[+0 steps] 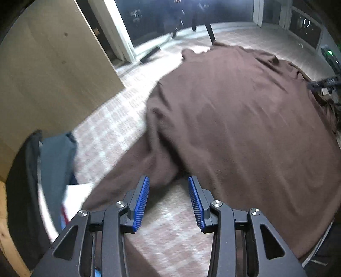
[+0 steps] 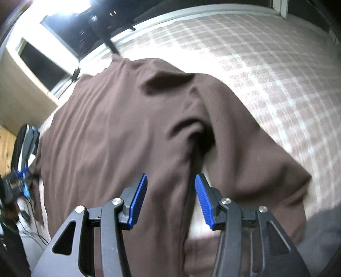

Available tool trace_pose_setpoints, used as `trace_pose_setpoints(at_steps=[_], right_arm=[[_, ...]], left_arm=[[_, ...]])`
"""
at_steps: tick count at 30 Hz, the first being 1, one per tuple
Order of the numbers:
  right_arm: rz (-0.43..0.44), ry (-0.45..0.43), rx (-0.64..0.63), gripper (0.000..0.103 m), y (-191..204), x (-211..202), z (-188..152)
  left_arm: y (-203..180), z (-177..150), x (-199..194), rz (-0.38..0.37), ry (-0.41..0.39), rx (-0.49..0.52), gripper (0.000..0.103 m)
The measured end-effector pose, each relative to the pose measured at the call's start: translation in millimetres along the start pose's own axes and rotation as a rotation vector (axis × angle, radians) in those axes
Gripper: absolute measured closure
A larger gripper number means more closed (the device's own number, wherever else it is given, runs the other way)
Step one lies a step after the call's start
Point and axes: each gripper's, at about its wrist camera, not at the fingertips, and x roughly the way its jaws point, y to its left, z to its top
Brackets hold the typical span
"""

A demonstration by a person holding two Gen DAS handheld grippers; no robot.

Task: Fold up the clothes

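A large brown garment (image 1: 240, 119) lies spread flat on a checked pink-and-white surface (image 1: 119, 136). In the left wrist view one sleeve runs down to the lower left, and my left gripper (image 1: 168, 180) stands open just short of the armpit fold, holding nothing. The right wrist view shows the same brown garment (image 2: 119, 136) with its other sleeve (image 2: 251, 149) bunched to the right. My right gripper (image 2: 171, 178) is open over the dark fold between body and sleeve, with cloth under its jaws but nothing pinched.
A tan board or wall panel (image 1: 49, 70) rises at the left. Folded dark and blue clothes (image 1: 53, 162) sit at the left edge by a white sheet (image 1: 76, 198). Dark windows (image 1: 170, 19) line the far side. Cables and a black device (image 2: 17, 187) lie at the left.
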Motion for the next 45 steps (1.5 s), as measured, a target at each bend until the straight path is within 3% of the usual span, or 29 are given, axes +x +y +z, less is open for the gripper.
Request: trace_pose_setpoints(at_steps=[4, 6, 7, 11, 14, 18, 21, 23, 24, 25, 28, 30, 32, 33, 36, 41, 45], right_arm=[[0.047, -0.015, 0.028, 0.057, -11, 15, 13], [0.074, -0.037, -0.011, 0.088, -5, 15, 14], [0.067, -0.04, -0.044, 0.097, 1, 12, 14], [0.011, -0.165, -0.156, 0.097, 1, -30, 16], [0.013, -0.082, -0.128, 0.097, -19, -14, 19], [-0.051, -0.059, -0.21, 0.096, -1, 1, 22], [-0.03, -0.048, -0.207, 0.096, -3, -1, 25], [-0.017, -0.041, -0.203, 0.096, -5, -3, 25], [-0.013, -0.041, -0.201, 0.096, -6, -3, 25], [-0.01, -0.043, -0.2, 0.096, -7, -3, 26], [-0.01, -0.057, -0.192, 0.096, -10, -7, 26], [-0.015, -0.068, -0.18, 0.096, -14, -10, 24], [-0.026, -0.072, -0.178, 0.096, -17, -11, 23], [-0.04, -0.064, -0.188, 0.096, -16, -8, 23], [-0.069, -0.038, -0.215, 0.093, -12, 0, 22], [-0.051, -0.016, -0.218, 0.09, -15, -13, 14], [-0.018, -0.041, -0.23, 0.089, -18, -48, -9]], left_arm=[[-13, -2, 5, 0.009, 0.032, -0.021, 0.066], [-10, -5, 3, 0.009, 0.033, -0.06, 0.066], [-8, -7, 1, 0.007, 0.032, -0.079, 0.066], [7, -14, -1, 0.0, 0.033, -0.175, 0.066], [13, -15, 5, 0.014, 0.045, -0.214, 0.066], [18, -1, 7, 0.101, 0.022, -0.204, 0.066], [26, 15, 12, 0.139, 0.007, -0.164, 0.05], [33, 23, 27, 0.114, 0.027, -0.154, 0.05], [34, 24, 39, 0.081, 0.056, -0.147, 0.065], [32, 24, 49, 0.054, 0.094, -0.129, 0.1], [29, 25, 46, 0.09, 0.107, -0.095, 0.098], [47, 25, 25, 0.125, 0.047, -0.176, 0.094], [66, 23, 12, 0.167, 0.02, -0.252, 0.075], [70, 19, 15, 0.192, 0.053, -0.246, 0.058], [76, 4, 10, 0.238, 0.105, -0.238, 0.063], [52, -42, -44, 0.033, 0.044, -0.292, 0.062], [11, -90, -88, -0.025, 0.03, -0.249, 0.061]])
